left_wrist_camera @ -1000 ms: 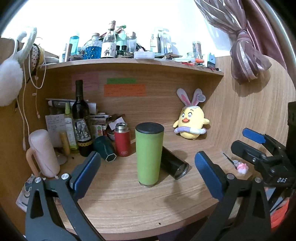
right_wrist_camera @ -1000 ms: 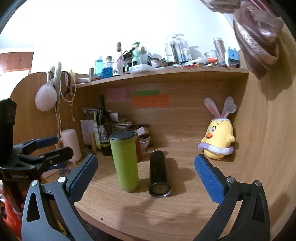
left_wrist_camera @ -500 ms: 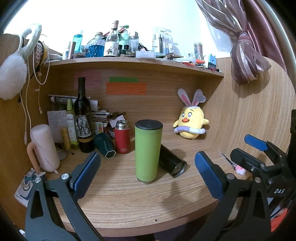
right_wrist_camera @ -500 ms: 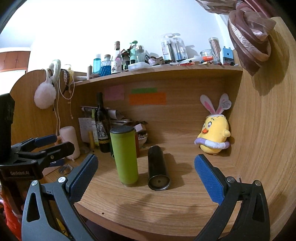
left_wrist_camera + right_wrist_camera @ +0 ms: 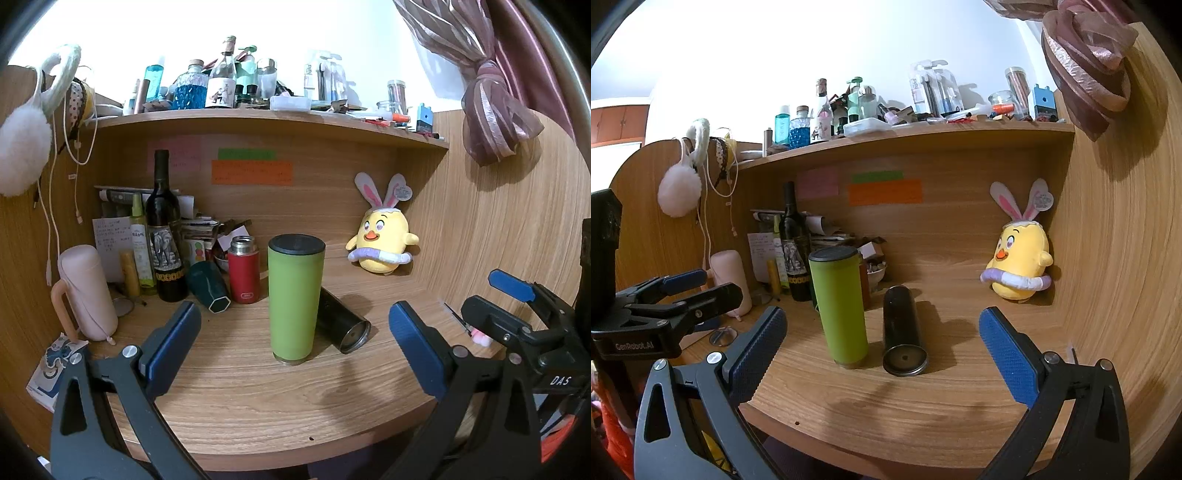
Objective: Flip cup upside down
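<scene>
A tall green cup [image 5: 293, 299] with a black end on top stands on the wooden desk [image 5: 258, 398]; it also shows in the right wrist view [image 5: 842, 308]. A black cup [image 5: 341, 323] lies on its side just right of it, also in the right wrist view [image 5: 903, 332]. My left gripper [image 5: 295, 347] is open and empty, in front of the green cup, back from it. My right gripper [image 5: 882, 350] is open and empty, in front of both cups. The other gripper shows at each view's edge.
A red flask [image 5: 243, 269], a dark green cup [image 5: 208, 290] on its side, a wine bottle [image 5: 164, 232] and a pink mug [image 5: 86, 291] crowd the back left. A yellow chick toy [image 5: 382, 240] sits back right. A cluttered shelf [image 5: 266, 114] hangs overhead.
Both grippers have drawn back a little from the cups and stayed open. The cups have not moved.
</scene>
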### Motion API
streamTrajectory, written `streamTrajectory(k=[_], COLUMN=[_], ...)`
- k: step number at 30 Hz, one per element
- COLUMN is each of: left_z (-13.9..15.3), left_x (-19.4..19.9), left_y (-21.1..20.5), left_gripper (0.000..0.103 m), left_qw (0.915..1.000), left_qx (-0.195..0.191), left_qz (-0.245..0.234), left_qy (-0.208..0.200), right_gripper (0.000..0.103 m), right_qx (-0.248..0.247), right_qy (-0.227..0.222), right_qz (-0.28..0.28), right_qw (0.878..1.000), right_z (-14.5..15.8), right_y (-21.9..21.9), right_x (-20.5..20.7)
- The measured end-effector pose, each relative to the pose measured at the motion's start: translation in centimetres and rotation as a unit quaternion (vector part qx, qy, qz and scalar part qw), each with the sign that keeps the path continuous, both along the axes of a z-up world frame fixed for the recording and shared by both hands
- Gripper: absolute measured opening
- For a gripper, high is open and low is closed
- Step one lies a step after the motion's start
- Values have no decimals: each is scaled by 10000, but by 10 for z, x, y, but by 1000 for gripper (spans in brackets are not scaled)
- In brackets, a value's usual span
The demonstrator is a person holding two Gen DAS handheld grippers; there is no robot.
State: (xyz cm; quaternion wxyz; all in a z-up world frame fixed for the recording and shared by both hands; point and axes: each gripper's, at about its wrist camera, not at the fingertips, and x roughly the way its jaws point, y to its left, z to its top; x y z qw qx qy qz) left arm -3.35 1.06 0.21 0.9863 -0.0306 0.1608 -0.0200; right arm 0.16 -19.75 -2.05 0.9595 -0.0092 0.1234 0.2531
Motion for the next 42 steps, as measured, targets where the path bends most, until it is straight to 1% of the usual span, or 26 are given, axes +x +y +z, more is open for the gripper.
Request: streamTrajectory(k=[32, 42], left_z=[-2, -3], left_x=[0, 0], left_y=[-1, -5], left_gripper=[103, 103], left_qw=[10000, 10000], left_qx=[17, -32], left_qz=[-49, -76], left_qy=[12, 0], right_gripper=[103, 103], right_qx=[-20, -14], right_qy=[-16, -21], right_qz=[10, 26], right_qw=[10000, 10000], right_z=[0, 1], right_y=[2, 1], right_x=[-2, -2])
